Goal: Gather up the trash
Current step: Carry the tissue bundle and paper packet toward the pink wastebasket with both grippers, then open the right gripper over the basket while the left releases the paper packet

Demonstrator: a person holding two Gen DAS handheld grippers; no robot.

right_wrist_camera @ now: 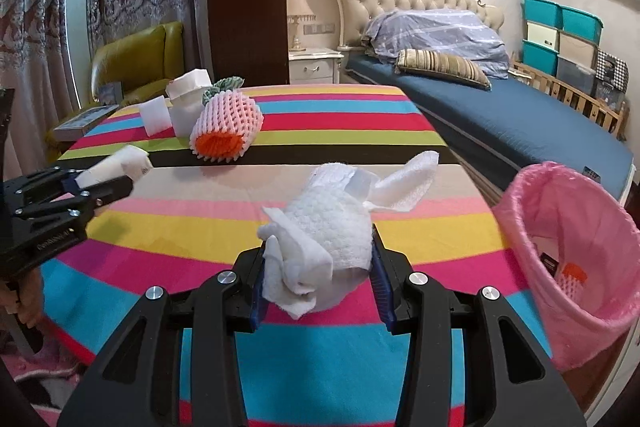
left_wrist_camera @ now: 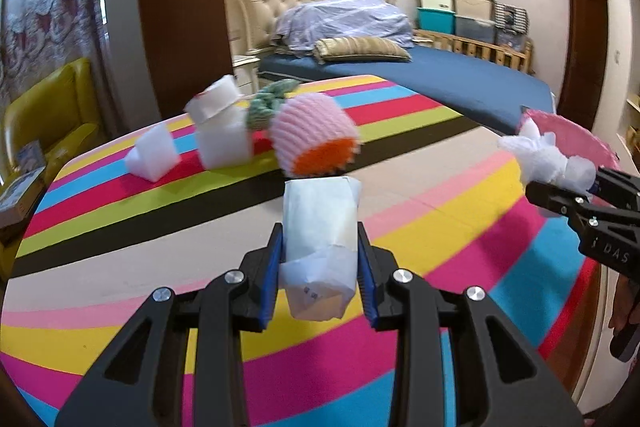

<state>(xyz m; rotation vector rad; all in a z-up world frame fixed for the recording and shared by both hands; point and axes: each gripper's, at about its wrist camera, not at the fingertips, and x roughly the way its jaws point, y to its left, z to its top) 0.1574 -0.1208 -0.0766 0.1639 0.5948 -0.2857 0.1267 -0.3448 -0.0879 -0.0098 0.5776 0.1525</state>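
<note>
Bedroom setting: striped table (right_wrist_camera: 280,131), bed (right_wrist_camera: 520,131) behind it, pink-lined bin (right_wrist_camera: 580,267) off the table's right edge.

Item 1. Our left gripper (left_wrist_camera: 320,259): fingers pinched on a white packet (left_wrist_camera: 320,227), held clear above the table's near half.

Item 2. Our right gripper (right_wrist_camera: 320,267): fingers clamped on a tissue wad (right_wrist_camera: 332,227), loose corners flaring out front and left, carried over the near edge with the bin just to its right.

Item 3. Awaiting collection at the far left corner: pink foam net (right_wrist_camera: 226,131) with orange lining, a green net (right_wrist_camera: 224,85) behind it, foam blocks (right_wrist_camera: 188,103) beside it, one small block (right_wrist_camera: 154,115) nearest the left edge.

Item 4. Bin: one net already inside.

Risks, as we judge them. The wad is soft and ragged; a loose flap may snag the liner rim or drag the liner in. The packet sits shallow and could slip if tilted. Both grippers heading to one bin may collide.
</note>
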